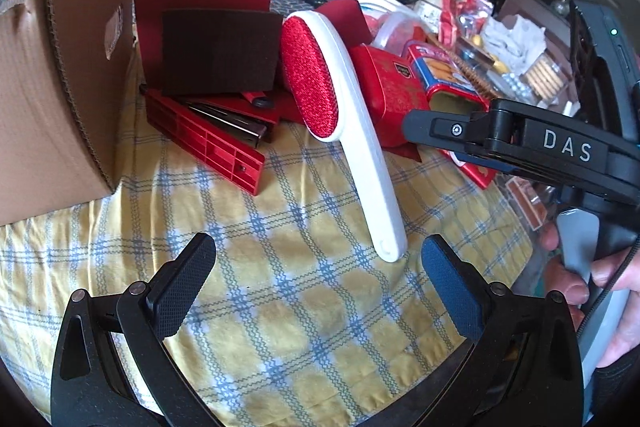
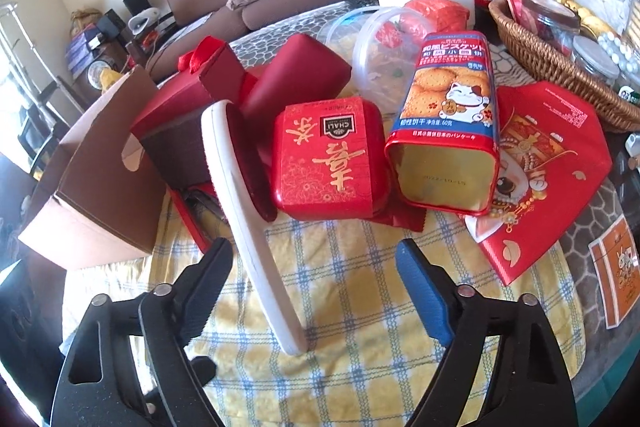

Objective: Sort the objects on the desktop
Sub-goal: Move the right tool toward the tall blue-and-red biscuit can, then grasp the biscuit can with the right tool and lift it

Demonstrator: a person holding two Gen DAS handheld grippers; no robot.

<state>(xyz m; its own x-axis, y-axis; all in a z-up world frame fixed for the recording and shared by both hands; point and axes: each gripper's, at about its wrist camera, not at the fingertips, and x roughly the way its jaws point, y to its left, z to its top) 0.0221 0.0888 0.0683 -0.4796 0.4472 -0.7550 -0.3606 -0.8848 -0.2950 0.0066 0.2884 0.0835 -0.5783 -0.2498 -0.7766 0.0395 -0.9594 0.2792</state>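
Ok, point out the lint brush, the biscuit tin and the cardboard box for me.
lint brush (image 1: 310,83): left wrist view, on its red bristle pad.
biscuit tin (image 2: 450,89): right wrist view, on the printed side with the cat.
cardboard box (image 1: 52,99): left wrist view, on its brown side wall.

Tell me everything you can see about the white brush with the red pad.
The white brush looks like smooth plastic: a long flat handle with a small hole at its end, and an oval head with a red, glittery fabric pad. It lies tilted, its head propped against the red boxes and beside the red tin, its handle end on the yellow checked cloth. No hand-held gripper touches it.
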